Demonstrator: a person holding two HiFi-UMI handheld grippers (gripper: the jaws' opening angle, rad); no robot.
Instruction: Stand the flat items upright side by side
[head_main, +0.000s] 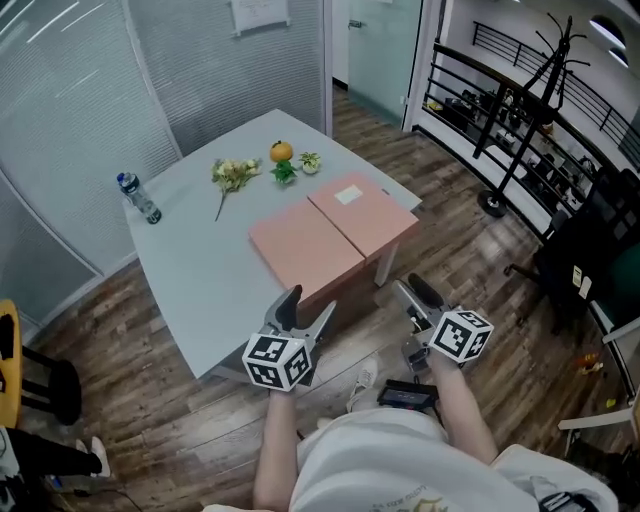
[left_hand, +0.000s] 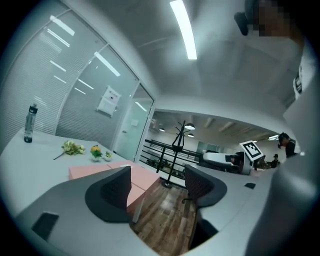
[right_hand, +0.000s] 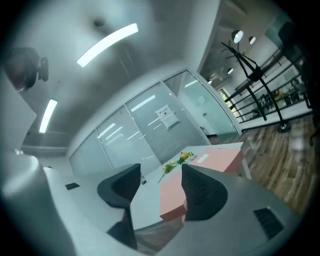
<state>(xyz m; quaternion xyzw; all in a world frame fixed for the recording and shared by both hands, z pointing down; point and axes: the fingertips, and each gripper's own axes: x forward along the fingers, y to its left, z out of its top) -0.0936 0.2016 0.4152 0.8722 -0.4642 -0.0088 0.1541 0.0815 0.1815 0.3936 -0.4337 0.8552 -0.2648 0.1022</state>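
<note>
Near box (head_main: 303, 250) and far box (head_main: 368, 215): both pink, both lying flat with long edges touching, at the table (head_main: 190, 270) corner closest to the person. Far box carries a small white label (head_main: 348, 195). Neither stands upright, so the task is judged not begun. Grippers: left gripper (head_main: 308, 305) hovers just off the table edge in front of the near box, jaws spread wide, nothing between them. The right gripper (head_main: 415, 293) hangs over the floor beside the same corner, jaws likewise apart and empty, and its view looks along the boxes' end faces. Step in hand, as judged: approach and first grasp. Whether either box overhangs the table edge cannot be told, so the jaws may need to straddle the thickness at the exposed near edge. Suggested method: come in level, clamp that edge squarely, then tip the box up about its opposite edge while the other gripper steadies the rising face. A broad thin box will likely topple, so it should be set on a long edge and held until the second box leans beside it. Bottle (head_main: 138, 197), flowers (head_main: 233, 175) and orange (head_main: 281, 152) sit well apart on the far side, so there is little risk of a knock.
</note>
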